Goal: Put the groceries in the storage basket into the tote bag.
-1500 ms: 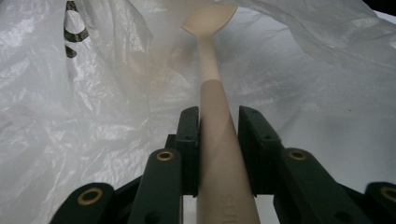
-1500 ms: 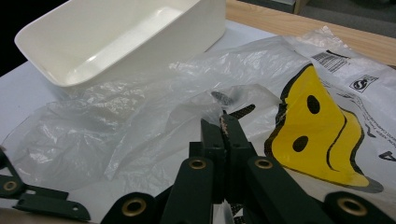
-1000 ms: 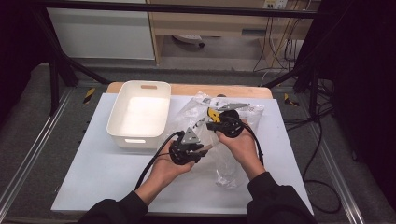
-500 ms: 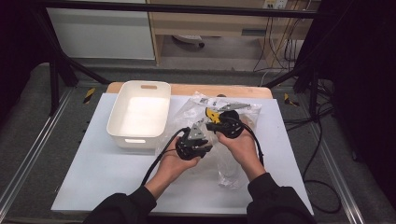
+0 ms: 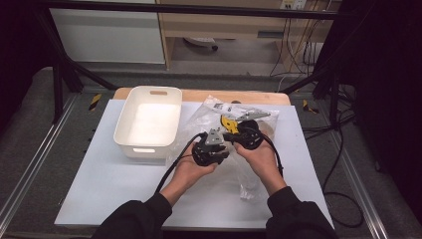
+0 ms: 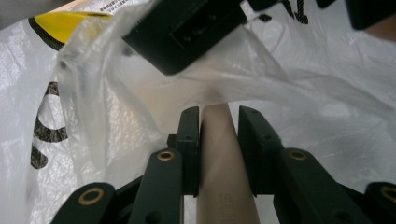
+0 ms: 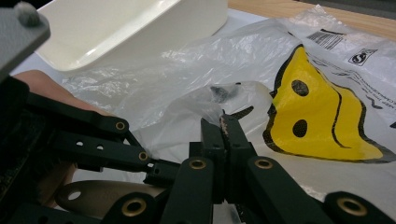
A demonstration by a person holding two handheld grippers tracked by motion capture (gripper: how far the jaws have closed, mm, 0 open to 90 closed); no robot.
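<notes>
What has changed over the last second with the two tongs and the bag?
The left tongs slid right, closer to the right tongs, carrying a tan handle between the jaws at the bag. The right tongs kept still, shut on the bag's plastic. The tub did not move.

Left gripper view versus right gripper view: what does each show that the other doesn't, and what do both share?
Left gripper view: the left gripper clamped on the tan handle, seen along its jaws. Right gripper view: the right gripper pinching the clear plastic bag, plus the white bin and a barcode. Both: that bag, its yellow print, and the handle itself.
</notes>
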